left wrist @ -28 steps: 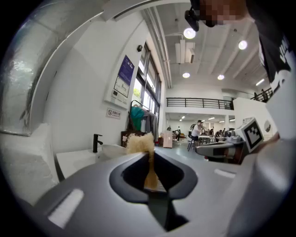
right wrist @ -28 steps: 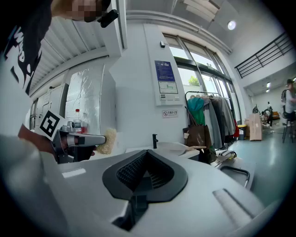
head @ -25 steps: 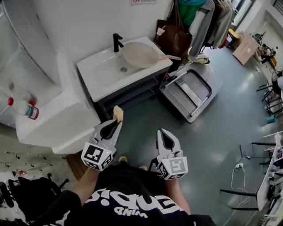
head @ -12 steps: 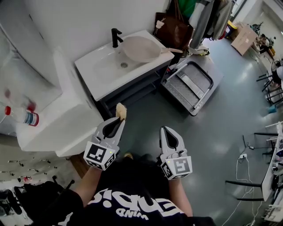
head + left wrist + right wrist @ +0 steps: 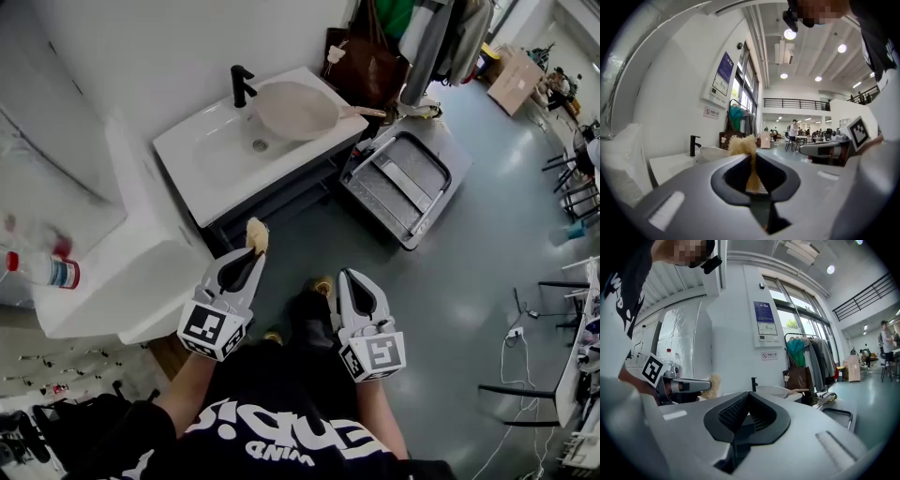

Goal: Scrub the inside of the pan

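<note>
- Left gripper (image 5: 251,253), in the head view, is clamped on a tan scrub pad (image 5: 255,233) that sticks out past its tips. The right gripper (image 5: 349,277) is beside it with its jaws together and nothing in them. Both are held out over the grey floor, well short of the white sink (image 5: 211,159). The beige pan (image 5: 296,109) rests on the sink's right part, next to the black faucet (image 5: 240,84), with its handle pointing right.
- Left gripper view: the jaws pinch the fibrous pad (image 5: 742,145), which fans out above them. The faucet (image 5: 693,144) and the pan (image 5: 711,152) are beyond, well apart from the pad.
- Right gripper view: the ribbed jaws meet, empty. The pan (image 5: 775,391) sits ahead on the sink, far from them.
</note>
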Tool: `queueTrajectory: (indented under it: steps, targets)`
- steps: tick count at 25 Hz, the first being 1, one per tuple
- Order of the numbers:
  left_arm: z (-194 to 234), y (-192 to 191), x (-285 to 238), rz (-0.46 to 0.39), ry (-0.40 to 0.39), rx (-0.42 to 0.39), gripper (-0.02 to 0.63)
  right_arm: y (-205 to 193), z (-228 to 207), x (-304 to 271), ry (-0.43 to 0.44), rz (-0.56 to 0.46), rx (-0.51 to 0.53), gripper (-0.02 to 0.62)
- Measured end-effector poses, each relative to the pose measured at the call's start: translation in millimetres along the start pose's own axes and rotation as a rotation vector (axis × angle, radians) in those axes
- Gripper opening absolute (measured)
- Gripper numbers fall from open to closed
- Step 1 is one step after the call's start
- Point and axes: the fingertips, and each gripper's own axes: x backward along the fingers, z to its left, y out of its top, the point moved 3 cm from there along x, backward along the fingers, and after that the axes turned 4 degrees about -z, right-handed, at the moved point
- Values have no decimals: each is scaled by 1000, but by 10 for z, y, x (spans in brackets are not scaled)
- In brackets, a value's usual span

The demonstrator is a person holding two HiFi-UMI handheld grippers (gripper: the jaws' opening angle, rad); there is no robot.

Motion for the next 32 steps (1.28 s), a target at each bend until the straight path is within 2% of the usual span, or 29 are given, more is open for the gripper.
queueTrajectory:
  steps: [14, 32]
  targets:
    - [365, 82, -1057, -10, -1, -6, 31, 33, -767, -833, 14, -10, -11, 9]
    - [720, 301, -2549, -18, 60, 9, 31, 349, -1962, -1881, 93, -3, 8, 9]
